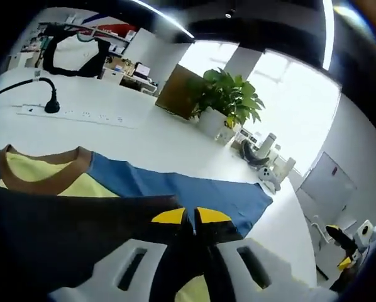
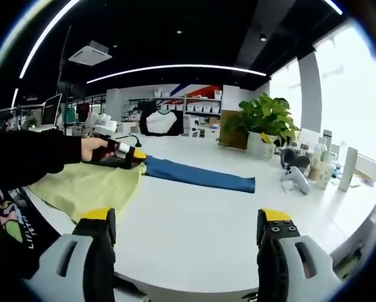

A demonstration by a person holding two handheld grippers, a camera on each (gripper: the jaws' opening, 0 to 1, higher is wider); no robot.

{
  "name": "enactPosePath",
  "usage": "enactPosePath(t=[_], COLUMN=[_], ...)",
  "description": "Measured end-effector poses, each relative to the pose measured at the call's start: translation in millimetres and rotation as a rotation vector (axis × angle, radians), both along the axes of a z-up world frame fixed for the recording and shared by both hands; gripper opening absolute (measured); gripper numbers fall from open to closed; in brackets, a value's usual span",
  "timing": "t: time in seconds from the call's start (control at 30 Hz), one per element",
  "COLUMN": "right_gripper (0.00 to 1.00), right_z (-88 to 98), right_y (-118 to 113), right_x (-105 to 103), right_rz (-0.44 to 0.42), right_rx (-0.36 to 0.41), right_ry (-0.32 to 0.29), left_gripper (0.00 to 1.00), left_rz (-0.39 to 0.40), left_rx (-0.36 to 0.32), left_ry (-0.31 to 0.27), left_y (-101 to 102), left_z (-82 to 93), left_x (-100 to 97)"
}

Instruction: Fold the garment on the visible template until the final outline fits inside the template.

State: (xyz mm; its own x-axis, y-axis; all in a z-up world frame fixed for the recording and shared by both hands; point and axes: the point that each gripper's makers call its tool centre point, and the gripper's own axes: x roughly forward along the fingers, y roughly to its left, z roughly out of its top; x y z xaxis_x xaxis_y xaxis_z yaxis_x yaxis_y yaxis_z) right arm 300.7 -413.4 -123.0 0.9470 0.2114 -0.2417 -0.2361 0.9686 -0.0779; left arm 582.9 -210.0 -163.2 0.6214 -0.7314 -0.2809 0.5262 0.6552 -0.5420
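Note:
The garment lies on the white table (image 2: 200,207). It has a pale yellow body (image 2: 87,185), a brown collar (image 1: 49,167) and a long blue sleeve (image 2: 197,176) stretched out toward the right. My left gripper (image 1: 192,217) has its yellow tips pressed together on the cloth where the blue sleeve (image 1: 175,189) meets a dark fold (image 1: 68,233). In the right gripper view a hand in a black sleeve holds that left gripper (image 2: 126,153) at the sleeve's root. My right gripper (image 2: 187,220) hovers open over bare table at the near edge, a good way short of the garment.
A potted plant (image 2: 263,119) and brown box stand at the back. White devices and bottles (image 2: 314,167) sit at the right end. A power strip with a black plug (image 1: 51,107) lies beyond the collar. A black-and-white shirt (image 2: 160,121) hangs behind.

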Motion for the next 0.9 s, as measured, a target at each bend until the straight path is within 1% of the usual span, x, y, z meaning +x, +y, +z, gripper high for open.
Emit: enactPosePath(t=[0.03, 0.07, 0.13, 0.2, 0.23, 0.3, 0.33, 0.37, 0.4, 0.43, 0.47, 0.5, 0.53, 0.6, 0.67, 0.77, 0.8, 0.83, 0.87, 0.9], right_gripper=[0.96, 0.96, 0.96, 0.96, 0.96, 0.96, 0.96, 0.96, 0.96, 0.96, 0.96, 0.96, 0.96, 0.96, 0.96, 0.96, 0.96, 0.96, 0.96, 0.96], right_z=[0.0, 0.2, 0.6, 1.3, 1.8, 2.7, 2.9, 3.1, 3.1, 3.4, 3.4, 3.2, 2.8, 1.6, 2.2, 4.1, 4.7, 4.8, 5.0, 5.3], right_y=[-0.6, -1.4, -2.3, -3.1, -3.7, -4.8, -4.9, -5.6, -5.9, -5.9, -5.0, -4.0, -3.2, -2.8, -2.1, 0.3, 1.2, 1.4, 1.3, 1.5], right_x=[-0.3, -0.5, -0.9, -1.9, -2.4, -3.0, -3.0, -2.9, -2.8, -2.9, -3.1, -3.5, -3.6, -3.0, -2.0, -1.0, -0.6, -0.5, -0.1, 0.1], right_rz=[-0.001, -0.002, -0.004, -0.005, -0.005, -0.005, -0.007, -0.011, -0.013, -0.014, -0.013, -0.011, -0.01, -0.011, -0.011, -0.006, -0.003, -0.003, -0.001, -0.001], right_rx=[0.0, 0.0, 0.002, 0.002, 0.001, 0.001, 0.001, 0.002, 0.003, 0.003, 0.001, -0.001, -0.001, -0.004, -0.004, -0.008, -0.01, -0.011, -0.013, -0.013], right_ry=[0.0, 0.0, -0.001, -0.003, -0.004, -0.007, -0.008, -0.008, -0.008, -0.009, -0.009, -0.008, -0.007, -0.002, -0.004, -0.008, -0.009, -0.009, -0.01, -0.01], left_gripper=[0.05, 0.05, 0.05, 0.05, 0.05, 0.05, 0.06, 0.06, 0.06, 0.06, 0.07, 0.07, 0.07, 0.07, 0.06, 0.05, 0.05, 0.05, 0.05, 0.05], left_rz=[-0.018, -0.029, -0.057, -0.081, -0.091, -0.097, -0.101, -0.097, -0.069, -0.047, -0.028, -0.026, -0.038, -0.054, -0.051, -0.052, -0.057, -0.042, -0.072, -0.111], left_rx=[-0.03, -0.033, -0.036, -0.026, -0.021, 0.007, 0.052, 0.075, 0.155, 0.201, 0.238, 0.25, 0.248, 0.249, 0.243, 0.197, 0.184, 0.152, 0.132, 0.13], left_ry=[0.02, 0.023, 0.016, -0.034, -0.043, -0.079, -0.105, -0.105, -0.121, -0.143, -0.178, -0.191, -0.194, -0.174, -0.173, -0.198, -0.212, -0.271, -0.312, -0.335], left_y=[-6.2, -9.5, -17.2, -21.2, -21.8, -18.8, -13.8, -10.7, -0.1, 7.8, 15.9, 20.7, 23.4, 29.9, 36.2, 41.5, 43.7, 45.6, 43.7, 42.4], left_z=[2.0, 2.2, 4.1, 10.1, 12.3, 17.1, 17.1, 15.6, 11.3, 10.5, 12.3, 13.3, 14.0, 11.2, 12.1, 23.1, 28.9, 42.8, 51.7, 58.6], left_x=[0.3, 0.4, -6.6, -11.2, -14.9, -17.0, -19.5, -21.5, -19.1, -17.1, -14.3, -17.2, -20.4, -25.4, -29.9, -37.2, -42.0, -42.2, -48.2, -56.4])
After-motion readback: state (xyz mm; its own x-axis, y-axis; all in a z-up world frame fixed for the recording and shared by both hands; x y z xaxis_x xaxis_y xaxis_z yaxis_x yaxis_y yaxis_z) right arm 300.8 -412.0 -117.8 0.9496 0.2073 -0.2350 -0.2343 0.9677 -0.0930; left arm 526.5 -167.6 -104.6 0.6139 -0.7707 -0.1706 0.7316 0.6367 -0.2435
